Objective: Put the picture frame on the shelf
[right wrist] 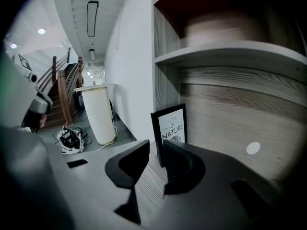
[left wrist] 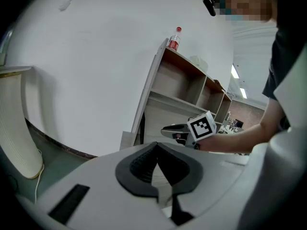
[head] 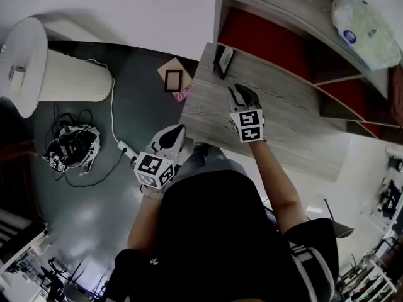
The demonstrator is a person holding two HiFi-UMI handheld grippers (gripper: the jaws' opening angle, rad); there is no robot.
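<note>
**Frame on the shelf, both grippers empty**

The shelf (head: 296, 115) fills the upper right of the head view, with a white column (head: 63, 74) on the floor to its left. The right gripper (right wrist: 156, 147) hovers over the grey board, its jaws a little apart with nothing between them. The left gripper (left wrist: 157, 145) hangs off the board's near edge, jaw tips together and empty. The frame (right wrist: 172, 126) stands upright at the board's left end, just beyond the right jaws.
</note>
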